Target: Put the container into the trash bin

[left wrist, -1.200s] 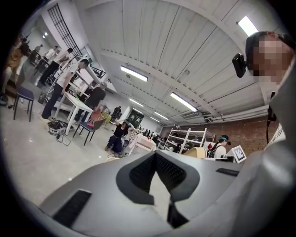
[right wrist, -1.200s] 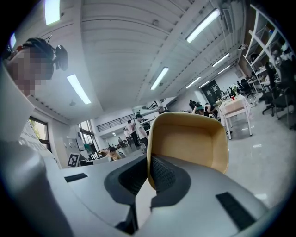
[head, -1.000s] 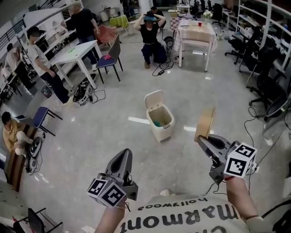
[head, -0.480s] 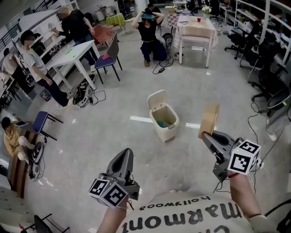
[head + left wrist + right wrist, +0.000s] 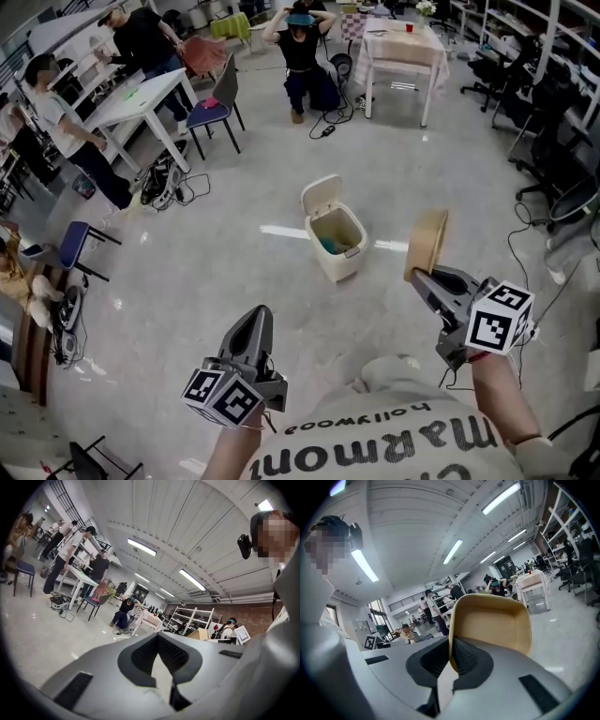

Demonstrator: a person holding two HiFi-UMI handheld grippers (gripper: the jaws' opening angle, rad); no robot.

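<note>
A cream trash bin (image 5: 332,242) stands on the floor mid-view with its lid (image 5: 319,195) flipped up and something blue-green inside. My right gripper (image 5: 422,275) is shut on the wall of a tan, shallow paper container (image 5: 427,244), which it holds upright to the right of the bin and above floor level. In the right gripper view the container (image 5: 492,620) rises from between the jaws of the right gripper (image 5: 451,651), its hollow side facing right. My left gripper (image 5: 253,323) hangs lower left, shut and empty; in its own view the left gripper (image 5: 159,644) holds nothing.
Several people stand or sit around white tables (image 5: 145,98) and chairs (image 5: 211,111) at the far left. One person crouches by a table (image 5: 401,49) at the back. Office chairs and cables (image 5: 548,202) line the right side. Bare grey floor surrounds the bin.
The room has slid down a little in the head view, and the bin now sits slightly higher in the frame. The right gripper keeps its hold on the container. The left gripper is unmoved.
</note>
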